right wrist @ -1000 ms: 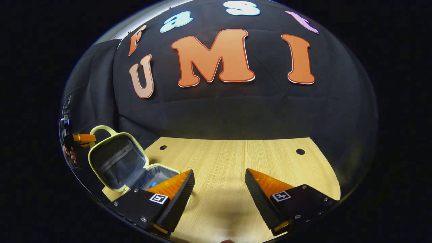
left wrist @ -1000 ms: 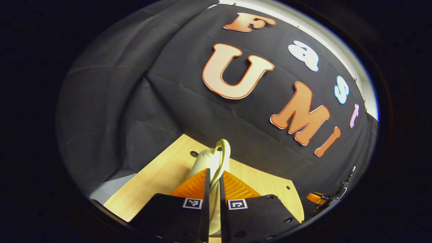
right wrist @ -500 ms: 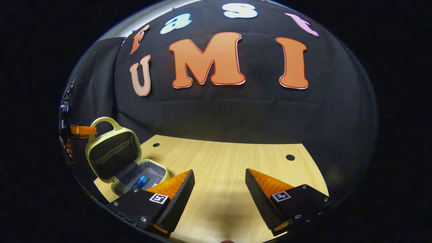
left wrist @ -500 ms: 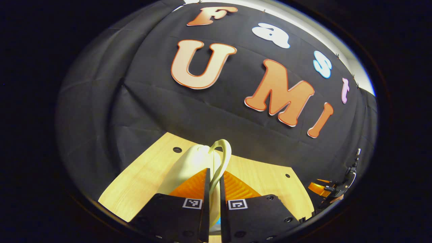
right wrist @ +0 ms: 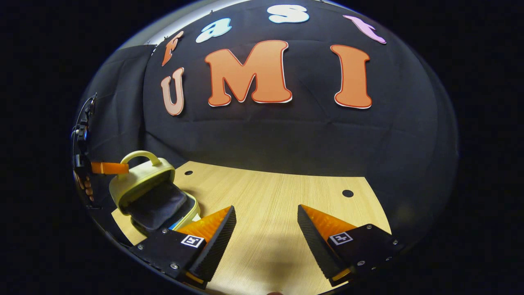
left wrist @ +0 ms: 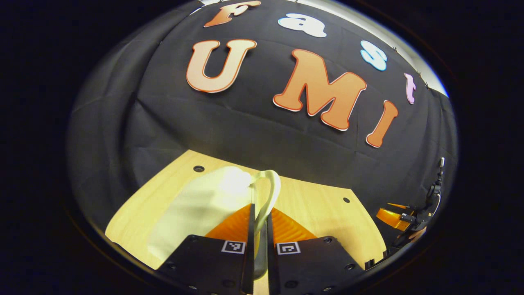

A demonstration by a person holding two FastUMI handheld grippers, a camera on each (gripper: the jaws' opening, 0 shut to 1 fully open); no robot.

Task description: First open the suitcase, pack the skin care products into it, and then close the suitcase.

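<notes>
In the left gripper view, the left tool (left wrist: 258,223) is closing its two fingers almost fully, with only a thin gap between them, and the curved pale yellow handle (left wrist: 270,192) of the small pale yellow soft suitcase (left wrist: 196,209) is passing through this gap. Both fingers are pressing on the handle, so the tool is gripping it. The suitcase lid is leaning away from the camera, to the left of the fingers, above the light wooden tabletop (left wrist: 319,213). Far at the right edge of this view, the right tool (left wrist: 395,217) is showing near the black cloth wall (left wrist: 245,123), well apart from the suitcase.

In the right gripper view, the right tool (right wrist: 266,229) is standing wide open, with its two fingers well apart, and it is holding nothing. Its fingers are hovering above the tabletop (right wrist: 278,196); whether they are touching the wood, I cannot tell. At the left of this view, the suitcase (right wrist: 151,192) is lying on the tabletop with its lid (right wrist: 139,180) tilting down over the lower half, partly closed, and the dark grey lining (right wrist: 157,205) is showing in the opening. A small blue thing (right wrist: 175,224) is peeking from inside, just beside the left finger of the right tool. The left tool (right wrist: 112,168) is holding the handle (right wrist: 141,155) at the top of the lid, and a hand (right wrist: 84,184) is showing behind it.
</notes>
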